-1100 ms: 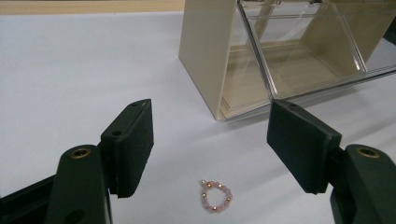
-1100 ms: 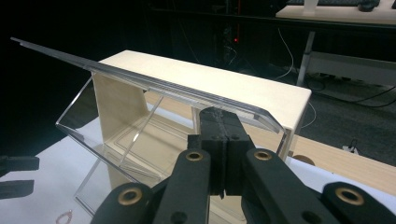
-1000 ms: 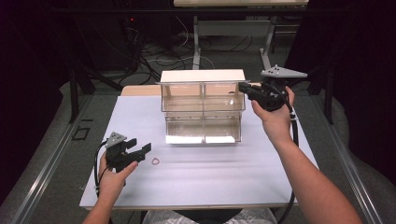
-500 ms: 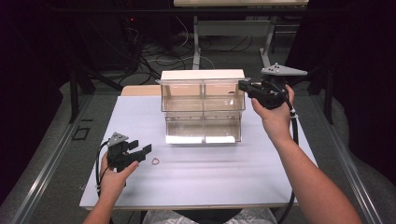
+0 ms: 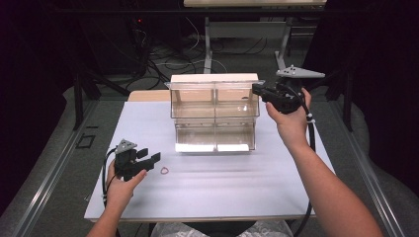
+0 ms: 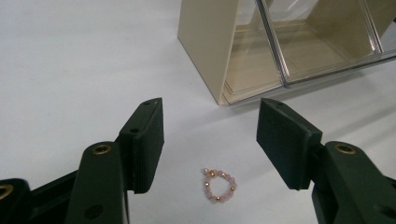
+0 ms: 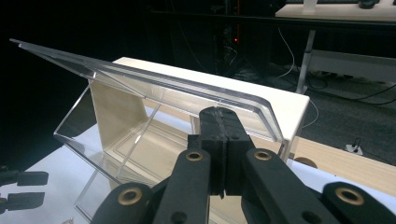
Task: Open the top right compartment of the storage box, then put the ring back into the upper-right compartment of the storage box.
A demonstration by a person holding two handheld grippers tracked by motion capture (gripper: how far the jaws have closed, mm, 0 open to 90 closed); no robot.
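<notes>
Claws (image 5: 152, 158): two; bead ring (image 6: 219, 185): one.

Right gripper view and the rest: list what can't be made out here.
- Right gripper, right gripper view: the jaws stand together at the clear lid; whether they pinch its edge is hidden behind them.
- Bead ring, high view: too small to tell its beads; left gripper view shows pink and gold ones.
- Organizer box, left gripper view: cut off by the top and right edges.
- Left gripper: open.
</notes>
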